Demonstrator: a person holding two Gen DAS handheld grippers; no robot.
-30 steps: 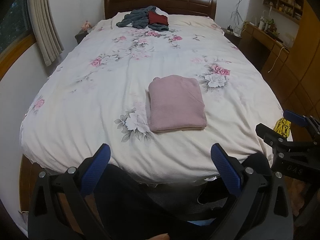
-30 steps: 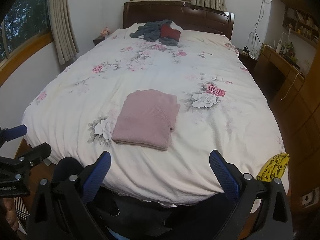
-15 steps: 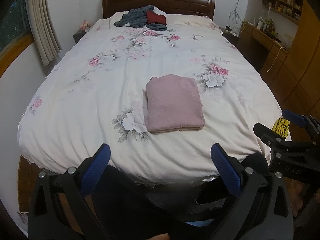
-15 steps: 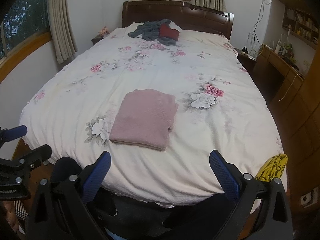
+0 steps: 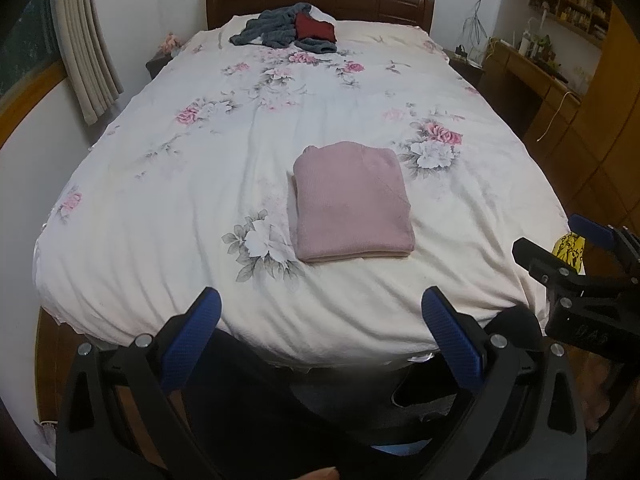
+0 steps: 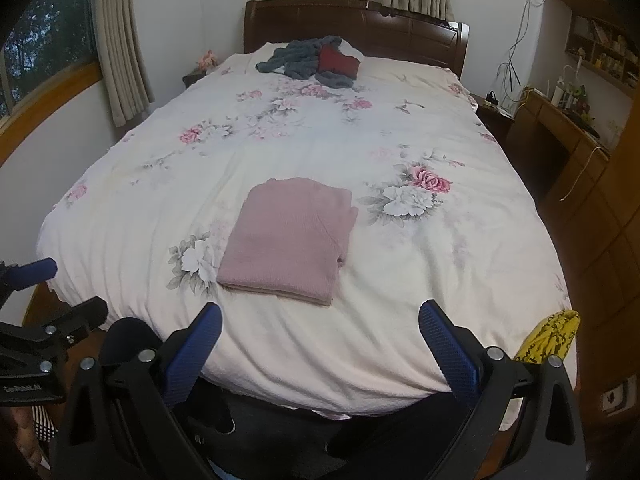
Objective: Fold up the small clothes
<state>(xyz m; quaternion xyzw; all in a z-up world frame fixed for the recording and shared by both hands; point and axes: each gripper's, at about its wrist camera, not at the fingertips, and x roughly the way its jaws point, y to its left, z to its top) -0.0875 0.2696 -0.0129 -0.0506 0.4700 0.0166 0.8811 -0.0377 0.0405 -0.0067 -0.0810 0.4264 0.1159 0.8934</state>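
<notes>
Left wrist: pink garment [image 5: 350,200] beyond left claw [image 5: 320,320]

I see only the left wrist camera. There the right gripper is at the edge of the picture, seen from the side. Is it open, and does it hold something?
Observer: The right wrist view shows the right gripper open, its blue fingers wide apart with nothing between them.
Operator: What is the yellow thing half hidden behind it?
Observer: A yellow cloth with a dark pattern, lying at the near right corner of the bed.
Operator: Is the right edge of the folded pink garment neat?
Observer: Not fully. On the folded pink garment, a lower layer sticks out past the top layer along the right side.
</notes>
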